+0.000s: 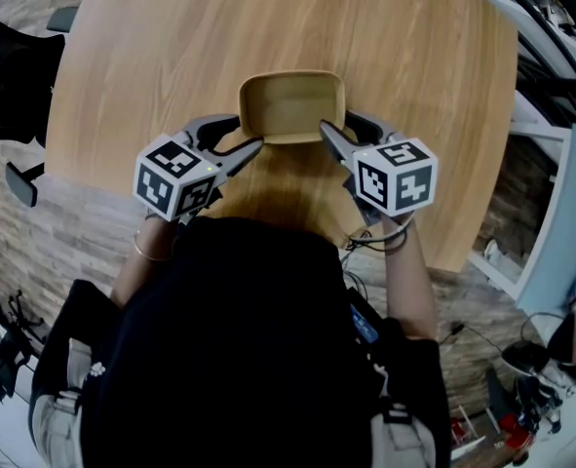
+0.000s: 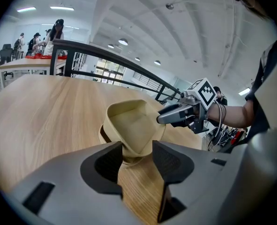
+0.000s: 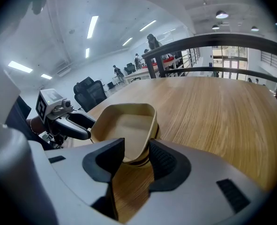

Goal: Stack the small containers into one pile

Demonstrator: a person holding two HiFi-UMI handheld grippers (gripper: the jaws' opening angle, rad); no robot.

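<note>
A tan container [image 1: 292, 105] with rounded corners sits on the round wooden table [image 1: 171, 57], near its front edge. A second rim [image 2: 102, 134] shows under it, so it is nested in another one. My left gripper [image 1: 250, 131] is at its near left corner, and that corner fills the gap between the pads [image 2: 111, 159]. At the near right corner my right gripper [image 1: 336, 122] grips the same way, jaws closed on the wall [image 3: 143, 135]. Each gripper also shows in the other's view: the right gripper [image 2: 175, 115] and the left gripper [image 3: 77, 125].
The table's front edge runs just under both grippers. Black chairs [image 1: 5, 76] stand off its left side, and white shelving with cables [image 1: 551, 96] off the right. A dark railing [image 3: 213, 43] crosses behind the table. People stand at a far desk [image 2: 35, 41].
</note>
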